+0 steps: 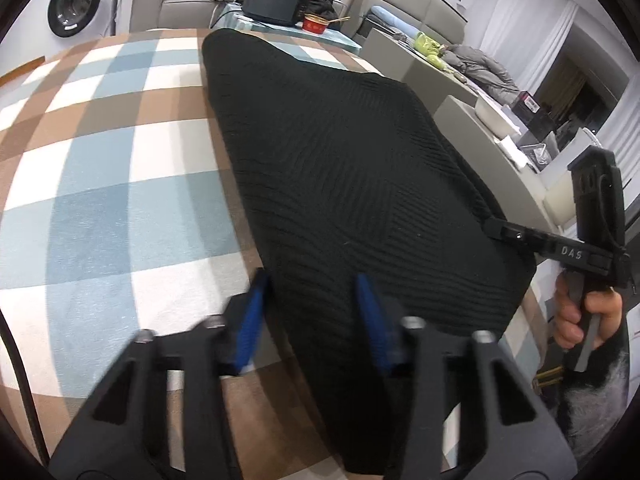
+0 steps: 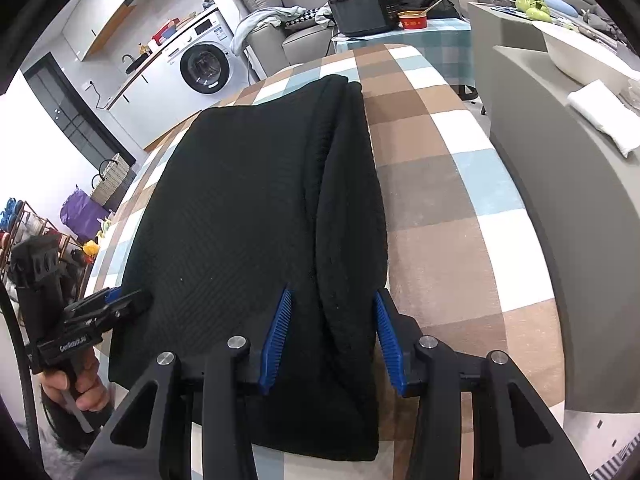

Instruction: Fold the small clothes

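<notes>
Black ribbed knit garment [image 1: 340,184] lay flat and lengthwise on the checked counter [image 1: 100,140], already folded into a long panel; in the right wrist view a doubled layer ran along its right side [image 2: 348,200], near end reaching the counter's near edge. Looked soft, floppy, moderately thick and light; the knit should grip rubber pads well but would sag and stretch if lifted from one point. Best hold, by my judgement: the two near corners together, pinching all layers, then carry toward the far edge.

Left hand-held gripper [image 1: 312,300] spread open, blue pads astride the near left edge of the garment, not pinching. Right hand-held gripper [image 2: 332,328] also open, jaws straddling the doubled fold at the near end, not clamped. Each was held by a hand [image 1: 580,320].

Beyond the far edge: red bowl [image 1: 316,23], dark box [image 1: 272,4], washing machine [image 2: 204,66].
</notes>
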Demonstrator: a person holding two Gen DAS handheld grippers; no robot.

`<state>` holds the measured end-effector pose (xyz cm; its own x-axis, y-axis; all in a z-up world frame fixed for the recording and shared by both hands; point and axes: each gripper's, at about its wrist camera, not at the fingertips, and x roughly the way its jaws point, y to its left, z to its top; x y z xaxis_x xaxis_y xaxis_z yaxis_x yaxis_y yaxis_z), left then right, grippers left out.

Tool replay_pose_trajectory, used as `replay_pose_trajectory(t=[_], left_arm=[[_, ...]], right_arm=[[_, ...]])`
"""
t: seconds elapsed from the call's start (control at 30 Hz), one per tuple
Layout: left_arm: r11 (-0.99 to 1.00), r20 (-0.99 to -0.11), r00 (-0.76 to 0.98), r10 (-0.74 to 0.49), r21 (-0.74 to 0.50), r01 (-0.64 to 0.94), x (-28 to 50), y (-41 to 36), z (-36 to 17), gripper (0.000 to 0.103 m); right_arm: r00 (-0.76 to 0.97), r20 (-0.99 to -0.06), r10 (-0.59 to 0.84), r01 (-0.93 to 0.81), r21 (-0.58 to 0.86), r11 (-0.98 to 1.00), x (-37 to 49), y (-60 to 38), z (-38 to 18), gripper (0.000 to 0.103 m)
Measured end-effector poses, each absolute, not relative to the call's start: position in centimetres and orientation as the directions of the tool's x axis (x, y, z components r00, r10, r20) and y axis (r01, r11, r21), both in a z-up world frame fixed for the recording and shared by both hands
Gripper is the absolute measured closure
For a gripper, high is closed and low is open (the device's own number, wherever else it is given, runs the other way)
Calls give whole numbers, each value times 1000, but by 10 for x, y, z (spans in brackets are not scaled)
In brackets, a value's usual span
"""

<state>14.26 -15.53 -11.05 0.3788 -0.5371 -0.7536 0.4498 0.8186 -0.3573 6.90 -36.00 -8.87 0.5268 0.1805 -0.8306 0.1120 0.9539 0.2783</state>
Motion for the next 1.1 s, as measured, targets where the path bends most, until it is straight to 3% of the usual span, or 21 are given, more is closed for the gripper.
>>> replay_pose_trajectory(t=[0.07,0.17,0.7,1.0,1.03,1.1], left_arm=[[819,-750,385,-537,-355,451,143,-156,-110,80],[816,-745,384,-546,-370,443,146,-154,-111,84],[894,-747,498,-440,-314,319,148,-72,-104,89],[923,-746,544,-384,-321,212,146,-5,-104,87],[928,-747,551,-372,-311,206,144,-3,-103,84],[942,-754,566,-334,-271,196,139,-4,-99,72]], right_arm=[[527,-829,188,103,282,954,70,-359,-90,66],[527,-830,184,83,266,960,70,-351,-90,71],[504,-819,275,-46,292,955,99,-272,-97,73],[496,-812,307,-98,299,949,110,-234,-99,69],[495,-811,311,-92,307,947,107,-241,-98,62],[485,-815,318,-68,327,943,97,-255,-97,59]])
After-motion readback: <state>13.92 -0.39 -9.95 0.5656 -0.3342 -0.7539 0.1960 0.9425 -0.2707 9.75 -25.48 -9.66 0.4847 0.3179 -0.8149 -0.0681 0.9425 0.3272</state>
